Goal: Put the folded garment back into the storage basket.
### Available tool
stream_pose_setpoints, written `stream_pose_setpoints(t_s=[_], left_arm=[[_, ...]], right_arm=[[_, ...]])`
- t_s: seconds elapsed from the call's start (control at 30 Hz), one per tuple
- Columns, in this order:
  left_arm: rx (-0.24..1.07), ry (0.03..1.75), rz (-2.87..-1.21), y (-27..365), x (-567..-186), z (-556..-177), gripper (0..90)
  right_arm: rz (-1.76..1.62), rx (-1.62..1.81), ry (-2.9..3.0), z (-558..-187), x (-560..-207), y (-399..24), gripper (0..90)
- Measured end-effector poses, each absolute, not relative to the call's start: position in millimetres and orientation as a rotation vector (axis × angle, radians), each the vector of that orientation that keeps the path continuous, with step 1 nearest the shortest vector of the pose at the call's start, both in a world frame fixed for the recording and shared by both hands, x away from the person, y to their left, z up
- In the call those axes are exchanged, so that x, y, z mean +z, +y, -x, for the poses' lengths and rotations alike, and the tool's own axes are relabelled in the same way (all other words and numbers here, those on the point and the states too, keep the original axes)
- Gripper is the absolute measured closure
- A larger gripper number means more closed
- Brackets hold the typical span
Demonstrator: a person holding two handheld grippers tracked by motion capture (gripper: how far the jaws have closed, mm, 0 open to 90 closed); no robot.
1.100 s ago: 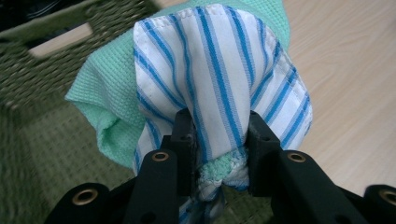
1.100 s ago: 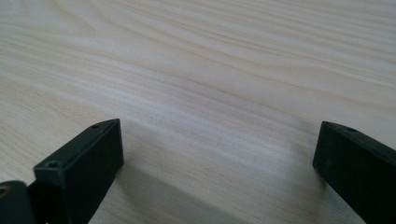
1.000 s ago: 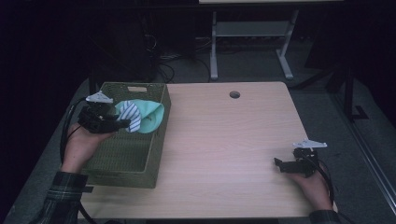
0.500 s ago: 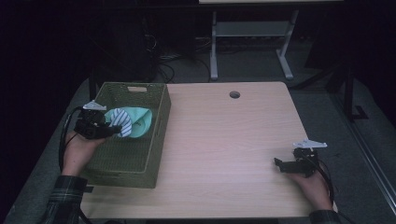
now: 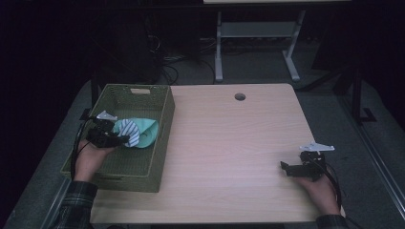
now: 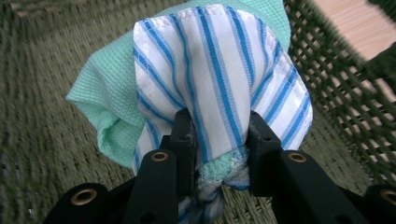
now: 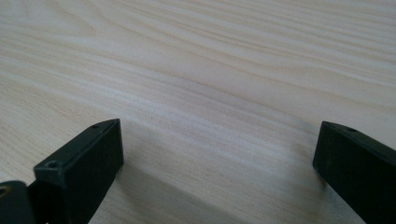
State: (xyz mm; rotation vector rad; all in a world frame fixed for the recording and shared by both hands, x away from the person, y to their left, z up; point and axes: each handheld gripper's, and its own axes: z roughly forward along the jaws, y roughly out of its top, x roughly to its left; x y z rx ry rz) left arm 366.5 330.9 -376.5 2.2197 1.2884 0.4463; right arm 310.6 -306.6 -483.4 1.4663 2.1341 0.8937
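From the high view, the left gripper (image 5: 125, 139) reaches into the olive-green woven rectangular basket (image 5: 162, 125) that stands at the left edge of the pale wooden table (image 5: 229, 143), and its jaws are clamped on a bundle of two cloths. That bundle, the white cloth with blue stripes (image 5: 130, 132) and the mint-green cloth (image 5: 148, 133), sits inside the basket toward its right wall. The right gripper (image 5: 285, 167) rests well apart near the table's right front corner, in the person's right hand (image 5: 317, 188).

The left gripper view gives what the overhead one cannot: the striped cloth (image 6: 219, 79) is smooth woven cotton with a stitched hem, folded over into a rounded dome, while the mint-green cloth (image 6: 109, 116) has a fine waffle texture and wraps around behind it. Both are gathered into a bunch between the black jaws, which press on it from either side. The basket's floor (image 6: 51, 140) shows a tight wicker weave and its wall an open lattice.

The right gripper view shows fine, light wood grain between jaws standing wide apart with nothing between them
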Motion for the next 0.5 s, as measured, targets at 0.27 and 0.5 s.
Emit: stream_pose_setpoints(t_s=[0.27,0.5], left_arm=[[0.429,1.307,-2.242,329,-391,-370,67.7],[0.376,1.335,-2.26,330,-398,-374,64.9]], right_arm=[[-1.466,0.895,2.134,-311,-483,-307,1.3],[-1.467,0.894,2.134,-311,-483,-307,1.3]])
